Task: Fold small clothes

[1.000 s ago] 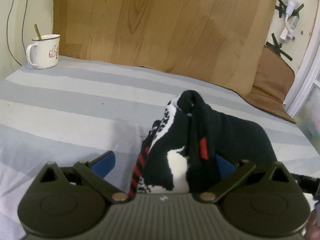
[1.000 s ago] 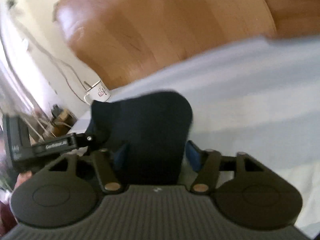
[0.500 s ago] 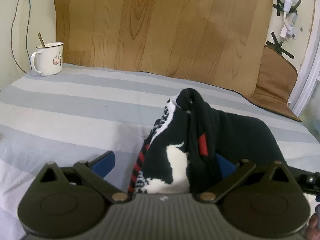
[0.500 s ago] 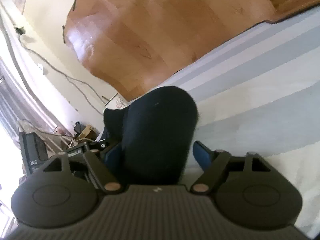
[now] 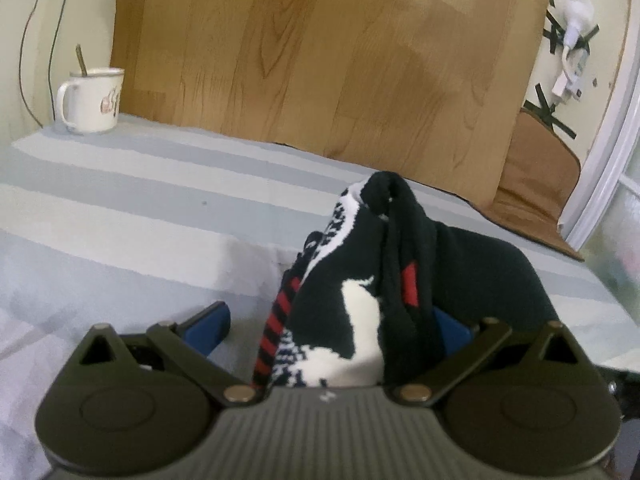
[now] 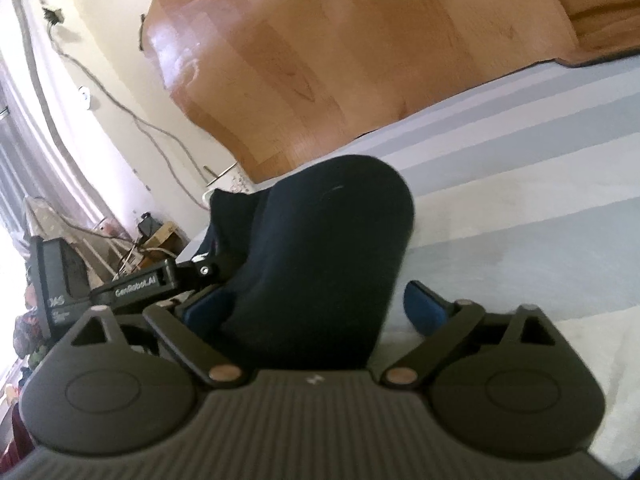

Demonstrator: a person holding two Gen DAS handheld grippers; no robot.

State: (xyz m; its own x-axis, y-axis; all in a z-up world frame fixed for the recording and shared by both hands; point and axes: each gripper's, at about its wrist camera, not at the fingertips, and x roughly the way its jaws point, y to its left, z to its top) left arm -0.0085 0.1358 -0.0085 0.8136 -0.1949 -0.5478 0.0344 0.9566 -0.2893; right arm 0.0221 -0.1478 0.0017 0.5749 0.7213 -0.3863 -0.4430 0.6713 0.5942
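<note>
A black sock with white and red pattern (image 5: 356,292) is bunched between the jaws of my left gripper (image 5: 332,324), whose blue pads stand wide apart; the cloth drapes over the right pad. Its plain black part (image 6: 320,248) lies between the pads of my right gripper (image 6: 312,308), which also stand apart, the cloth against the left pad. The sock hangs over the grey-and-white striped cloth (image 5: 140,208). The left gripper's body (image 6: 136,284) shows at the left of the right wrist view.
A white enamel mug (image 5: 92,100) with a spoon stands at the far left corner. A wood-grain board (image 5: 320,60) leans along the back. A window frame (image 5: 604,152) and taped plug (image 5: 572,24) are at the right.
The left view has dropped lower and nearer the surface. The right gripper has tilted, so the striped cloth fills more of its view. The sock stays between both sets of jaws.
</note>
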